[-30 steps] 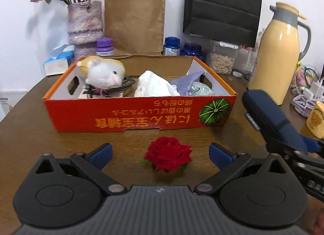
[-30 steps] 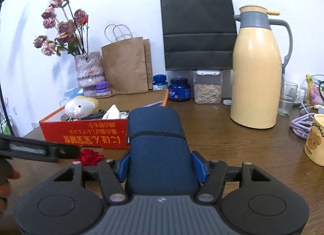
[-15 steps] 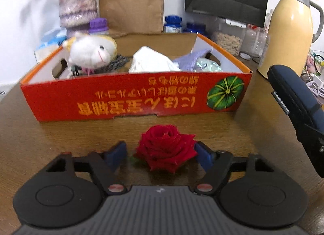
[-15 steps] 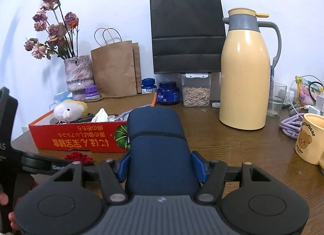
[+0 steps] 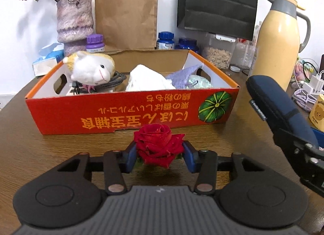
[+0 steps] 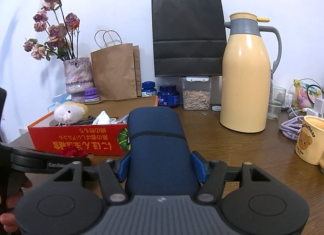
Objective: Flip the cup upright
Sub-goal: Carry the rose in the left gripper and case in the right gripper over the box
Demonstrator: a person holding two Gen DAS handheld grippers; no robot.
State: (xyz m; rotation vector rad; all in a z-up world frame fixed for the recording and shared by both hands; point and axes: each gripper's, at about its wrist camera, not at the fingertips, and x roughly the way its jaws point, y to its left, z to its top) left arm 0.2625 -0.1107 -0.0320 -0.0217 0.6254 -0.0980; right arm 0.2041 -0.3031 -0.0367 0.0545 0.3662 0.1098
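Left tongs [image 5: 160,153]: you have them closed on the red rose [image 5: 159,146], pads pressing its petals, just in front of the orange box [image 5: 129,111] on the bench [image 5: 40,150].
Right tongs [image 6: 161,166]: clamped around the dark blue case [image 6: 156,146], held off the bench.
Cup [image 6: 310,139]: the yellow bear cup stands at the right edge, apparently mouth up; neither pair of tongs touches it.
Done: nothing on the cup that these views show.
Left: judging by this, both tongs are occupied; you'd free one before any flip, if that cup needs it.

wood-grain table [image 5: 60,148], glossy plastic jug [image 6: 245,85]
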